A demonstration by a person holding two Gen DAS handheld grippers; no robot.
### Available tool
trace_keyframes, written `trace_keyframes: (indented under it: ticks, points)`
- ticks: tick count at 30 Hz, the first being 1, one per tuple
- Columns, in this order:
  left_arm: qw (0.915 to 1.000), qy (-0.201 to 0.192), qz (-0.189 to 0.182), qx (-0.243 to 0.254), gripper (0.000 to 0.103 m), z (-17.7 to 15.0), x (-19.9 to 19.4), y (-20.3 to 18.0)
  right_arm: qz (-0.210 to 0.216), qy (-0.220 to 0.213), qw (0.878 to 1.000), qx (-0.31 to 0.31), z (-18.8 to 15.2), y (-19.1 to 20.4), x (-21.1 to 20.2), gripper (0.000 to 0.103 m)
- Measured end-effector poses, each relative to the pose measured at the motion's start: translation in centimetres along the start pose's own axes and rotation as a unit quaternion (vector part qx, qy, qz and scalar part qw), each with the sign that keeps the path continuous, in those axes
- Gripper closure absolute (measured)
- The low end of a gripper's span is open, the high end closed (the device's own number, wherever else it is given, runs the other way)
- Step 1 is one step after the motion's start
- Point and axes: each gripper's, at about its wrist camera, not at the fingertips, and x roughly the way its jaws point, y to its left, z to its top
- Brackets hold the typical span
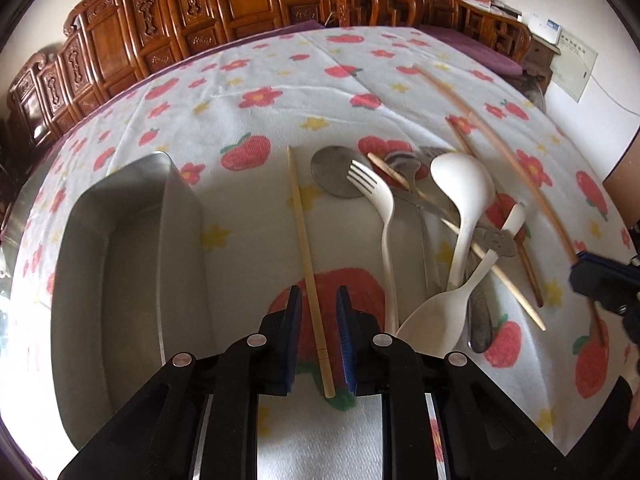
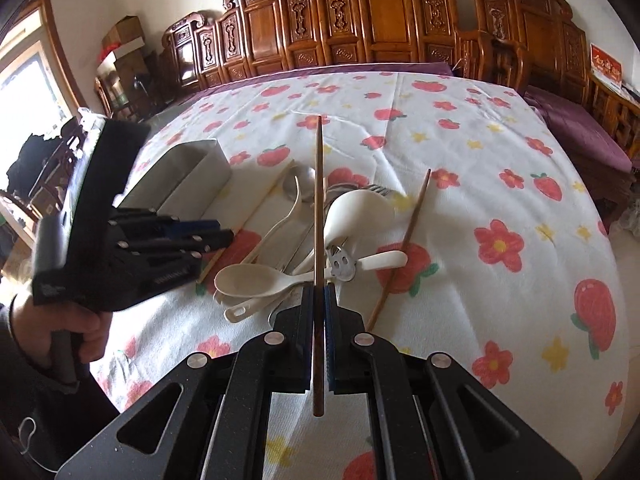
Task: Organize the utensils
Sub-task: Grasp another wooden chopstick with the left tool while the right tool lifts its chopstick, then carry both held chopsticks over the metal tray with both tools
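A pile of utensils lies on the flowered tablecloth: a white fork (image 1: 384, 216), white spoons (image 1: 460, 200), a metal spoon (image 1: 332, 172) and brown chopsticks (image 1: 520, 184). A pale chopstick (image 1: 308, 264) lies on the cloth between the fingers of my left gripper (image 1: 319, 312), which is open around it. My right gripper (image 2: 319, 300) is shut on a dark brown chopstick (image 2: 318, 208) and holds it above the pile. The right gripper also shows in the left wrist view (image 1: 600, 284), and the left gripper in the right wrist view (image 2: 216, 232).
A metal tray (image 1: 120, 260) stands left of the pile, also seen in the right wrist view (image 2: 180, 180). Another brown chopstick (image 2: 404, 248) lies right of the pile. Carved wooden chairs (image 2: 380, 20) line the table's far side.
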Motion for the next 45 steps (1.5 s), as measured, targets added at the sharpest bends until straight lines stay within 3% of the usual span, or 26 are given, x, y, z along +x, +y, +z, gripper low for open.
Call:
trace_keyframes:
  ticks: [6, 10, 13, 16, 30, 45]
  points:
    - [0.9999, 0.012, 0.010, -0.006, 0.087, 0.2, 1.1, 0.1, -0.002, 0.000, 1.000, 0.001, 0.1, 0.0, 0.1, 0.097]
    - [0.9996, 0.016, -0.002, -0.022, 0.087, 0.4, 1.4, 0.7, -0.001, -0.002, 1.000, -0.002, 0.1, 0.3, 0.0, 0.097]
    - [0.9994, 0.018, -0.015, -0.023, 0.098, 0.4, 1.4, 0.8, -0.001, -0.001, 1.000, -0.002, 0.1, 0.4, -0.1, 0.097]
    - [0.9992, 0.017, -0.022, -0.030, 0.099, 0.1, 1.1, 1.0, -0.002, 0.000, 1.000, -0.002, 0.0, 0.4, -0.1, 0.097]
    - [0.9968, -0.044, -0.038, -0.055, 0.099, -1.6, -6.0, 4.2, 0.003, -0.005, 1.000, -0.019, 0.3, 2.3, -0.6, 0.097]
    - [0.9944, -0.085, -0.016, -0.061, 0.099, -1.7, -10.5, 9.3, 0.016, -0.032, 0.998, -0.046, 3.1, 7.2, -1.7, 0.097]
